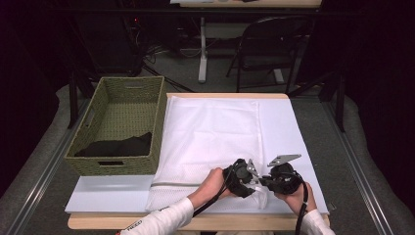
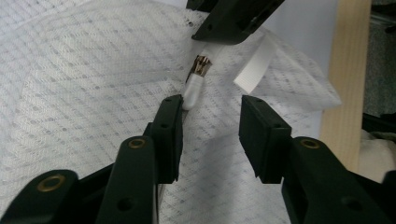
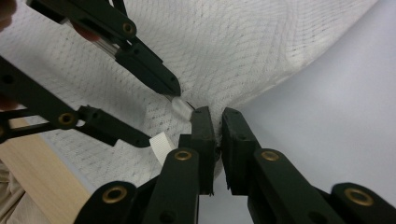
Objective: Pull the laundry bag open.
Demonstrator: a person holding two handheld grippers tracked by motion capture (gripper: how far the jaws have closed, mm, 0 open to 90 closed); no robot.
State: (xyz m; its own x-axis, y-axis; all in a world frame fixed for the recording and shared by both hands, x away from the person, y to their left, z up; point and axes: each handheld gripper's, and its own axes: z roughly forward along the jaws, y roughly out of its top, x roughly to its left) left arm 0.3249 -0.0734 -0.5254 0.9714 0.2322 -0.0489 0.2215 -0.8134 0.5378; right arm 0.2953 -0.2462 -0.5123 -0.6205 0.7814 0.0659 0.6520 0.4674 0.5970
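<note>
The left tool (image 1: 243, 177) angles inward at the near edge of the tabletop (image 1: 288, 122), its jaws apart around the zipper pull (image 2: 192, 88) of the white mesh bag (image 1: 210, 132). The right tool (image 1: 268, 181) is closed on the bag's corner just beside it. Far bag area lies open; the woven basket (image 1: 117, 125) sits far left.

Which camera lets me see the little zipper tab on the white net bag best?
The left gripper view: the zipper tab, white with a brass slider, sits close and sharp beside one finger of the left claw. The right gripper view shows just its white tip. From the high view it's too small to tell.
</note>
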